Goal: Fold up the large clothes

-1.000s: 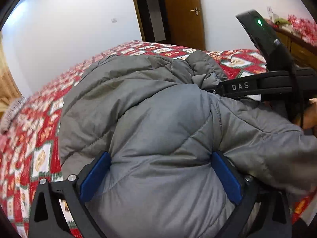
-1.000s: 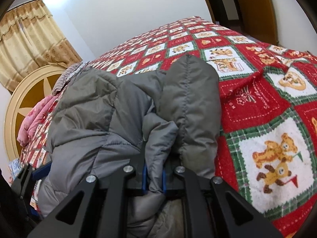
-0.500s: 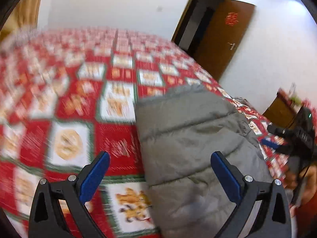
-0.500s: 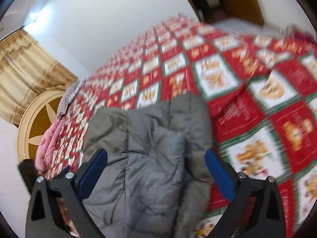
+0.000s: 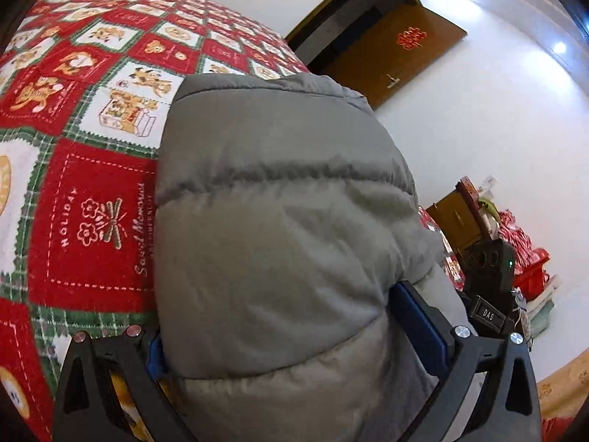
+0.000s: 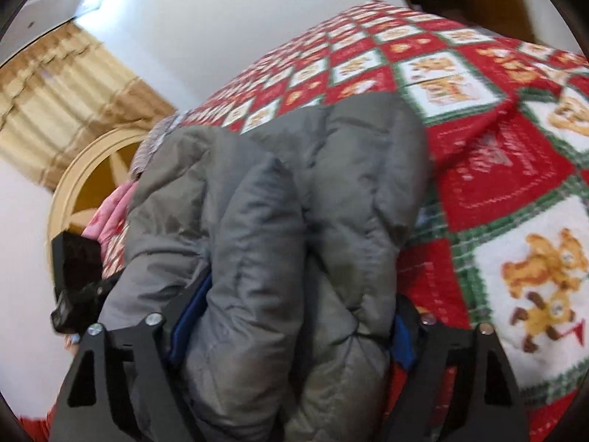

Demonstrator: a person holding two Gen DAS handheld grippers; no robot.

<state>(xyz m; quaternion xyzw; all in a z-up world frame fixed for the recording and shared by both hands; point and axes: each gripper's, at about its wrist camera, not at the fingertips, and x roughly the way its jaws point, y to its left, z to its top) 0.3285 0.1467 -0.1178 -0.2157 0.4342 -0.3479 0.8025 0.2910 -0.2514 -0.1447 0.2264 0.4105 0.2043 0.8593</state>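
- Left wrist view, far left: a quilted bedspread (image 5: 92, 202) in red, white and green squares with stitched bears and lettering. It is flat and bare up to the coat's edge.
- Middle: the grey puffer jacket (image 5: 276, 184) lies on the bedspread. It is a smooth, rounded bulk crossed by one sewn seam, with matte, slightly creased fabric.
- The left gripper (image 5: 276, 313) has its jaws spread wide. The jacket bulges between them and hides most of the left blue pad, but the pads do not clamp it.
- Right: a brown wooden door (image 5: 397, 51) with a red paper emblem stands ajar against a white wall.
- Lower right: a wooden cabinet (image 5: 456, 217) is topped with red clutter.
- Right wrist view, far left: a pleated tan curtain (image 6: 55, 103) hangs above a round cream headboard (image 6: 84, 176), with pink bedding (image 6: 110, 213) beside it.
- The black body of the left gripper shows at the jacket's left edge.
- Middle: the jacket is bunched here into thick, puffy lengthwise folds. They fill the view and block the bed behind.
- The right gripper (image 6: 302, 302) has just been closing. Its blue pads sit against both sides of the bundled jacket, gripping it at a wide span.
- Right: the bedspread shows again, blurred and fuzzy in texture.
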